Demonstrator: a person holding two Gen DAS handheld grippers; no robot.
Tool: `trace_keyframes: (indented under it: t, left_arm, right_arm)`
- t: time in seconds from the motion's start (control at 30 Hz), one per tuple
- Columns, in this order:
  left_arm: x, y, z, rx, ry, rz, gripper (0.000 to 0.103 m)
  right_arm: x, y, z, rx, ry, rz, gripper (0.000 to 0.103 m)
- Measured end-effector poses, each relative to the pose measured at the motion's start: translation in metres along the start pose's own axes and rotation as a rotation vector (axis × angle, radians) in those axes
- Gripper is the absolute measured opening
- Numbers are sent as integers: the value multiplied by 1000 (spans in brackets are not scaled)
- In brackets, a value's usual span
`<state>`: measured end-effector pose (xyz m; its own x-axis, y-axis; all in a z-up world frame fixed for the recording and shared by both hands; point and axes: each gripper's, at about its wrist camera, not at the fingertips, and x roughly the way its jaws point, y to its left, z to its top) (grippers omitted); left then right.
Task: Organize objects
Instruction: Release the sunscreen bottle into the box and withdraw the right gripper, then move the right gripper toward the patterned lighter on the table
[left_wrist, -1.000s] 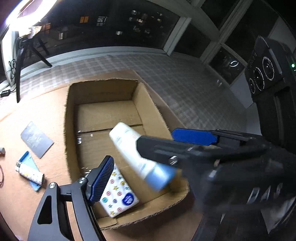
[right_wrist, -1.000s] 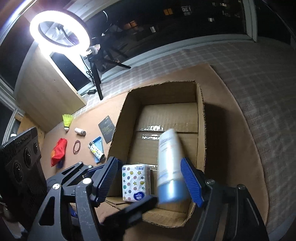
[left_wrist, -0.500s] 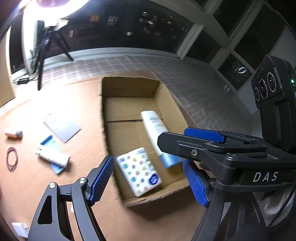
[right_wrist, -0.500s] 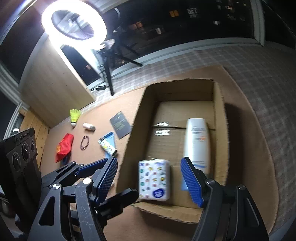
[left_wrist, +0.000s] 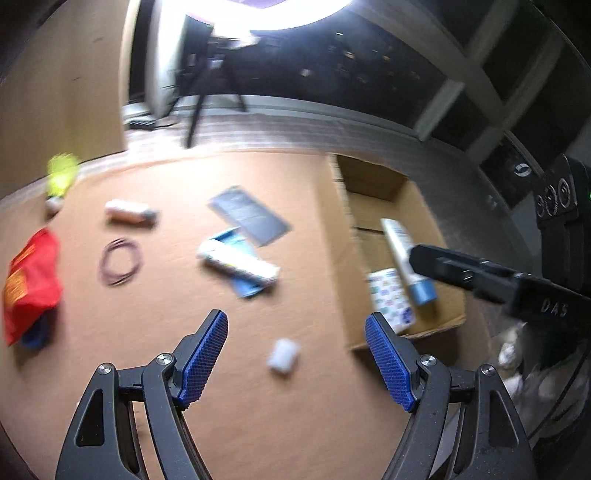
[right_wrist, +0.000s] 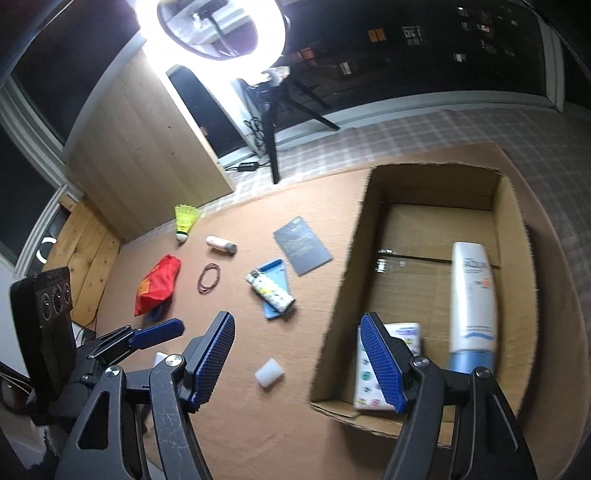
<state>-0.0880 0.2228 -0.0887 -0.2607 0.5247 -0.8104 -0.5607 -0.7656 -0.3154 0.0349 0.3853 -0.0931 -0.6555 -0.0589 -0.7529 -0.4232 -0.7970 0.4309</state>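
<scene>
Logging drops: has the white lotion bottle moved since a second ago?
Yes. The white lotion bottle left the right gripper and now lies in the cardboard box.

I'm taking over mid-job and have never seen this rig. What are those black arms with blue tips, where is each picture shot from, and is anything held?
Each picture comes from a camera on a hand-held tool, looking along its two blue-padded fingers. A person carries one in each hand. The left tool and right tool are both open and empty. The cardboard box already holds a white bottle and a patterned tissue pack. Outside it, on the brown mat, lie a shuttlecock, red bag, rubber band, lighter, dark card and a small white block.
</scene>
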Motion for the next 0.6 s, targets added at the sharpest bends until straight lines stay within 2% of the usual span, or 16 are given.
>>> trace_keyframes:
  t: [0.33, 0.53, 0.6]
  left_arm:
    - [-36, 88, -34, -124, -7, 79, 80]
    - [-48, 104, -45, -152, -15, 89, 80]
    - [-53, 108, -48, -154, -20, 91, 80]
  right_arm:
    - [40, 40, 8, -70, 105, 60, 67]
    - [83, 50, 26, -42, 186, 80, 66]
    - [98, 52, 31, -38, 215, 69, 63]
